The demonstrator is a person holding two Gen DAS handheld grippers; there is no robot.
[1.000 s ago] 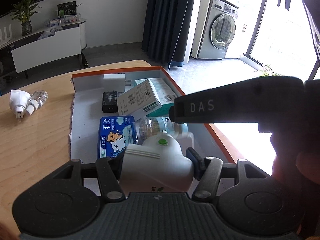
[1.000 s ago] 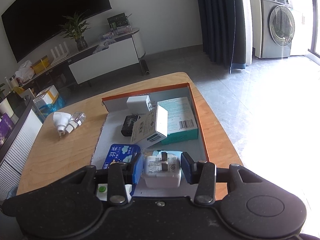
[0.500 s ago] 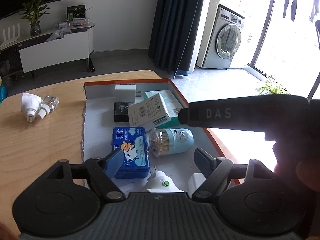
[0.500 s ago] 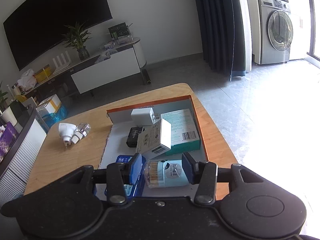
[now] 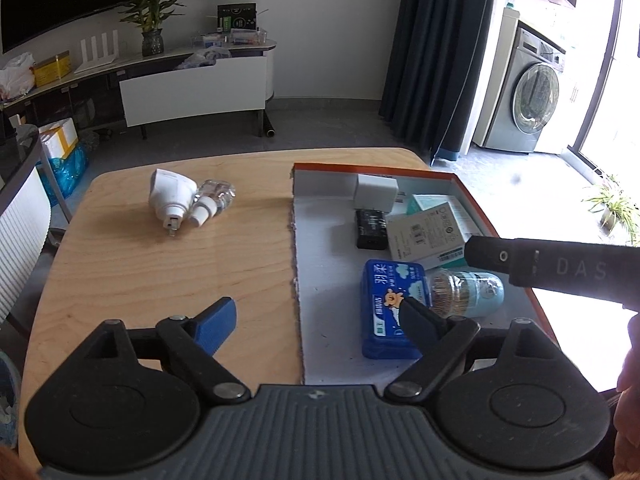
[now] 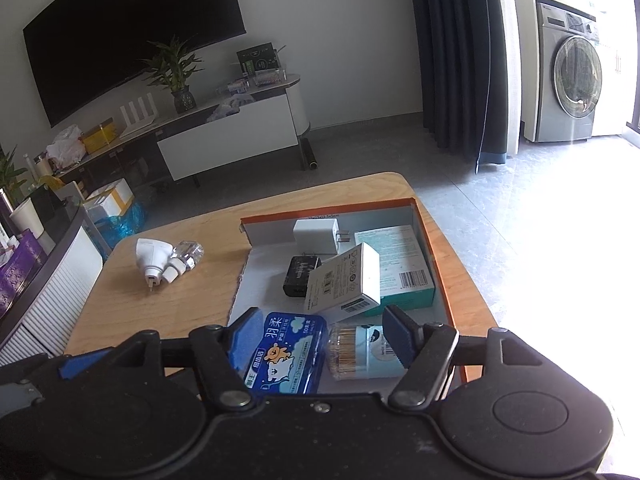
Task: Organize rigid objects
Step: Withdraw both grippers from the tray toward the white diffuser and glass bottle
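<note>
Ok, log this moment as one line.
left gripper: open, empty | right gripper: open, empty | in box: blue tin, toothpick jar | on table: white plug device, clear bottle

Big black TV (image 6: 132,44) on white wall; potted green plant (image 6: 176,80) & white router (image 6: 138,114) on low cabinet. Silver front-load washer (image 6: 572,80) beside dark curtain (image 6: 456,56).

The left claw (image 5: 316,320) hangs wide open and empty over the desk's (image 5: 132,280) near edge, straddling the left wall of an orange-rimmed box (image 5: 460,179) holding a blue tin (image 5: 386,312); a white plug (image 5: 170,194) lies toward the desk's far-left corner.
</note>
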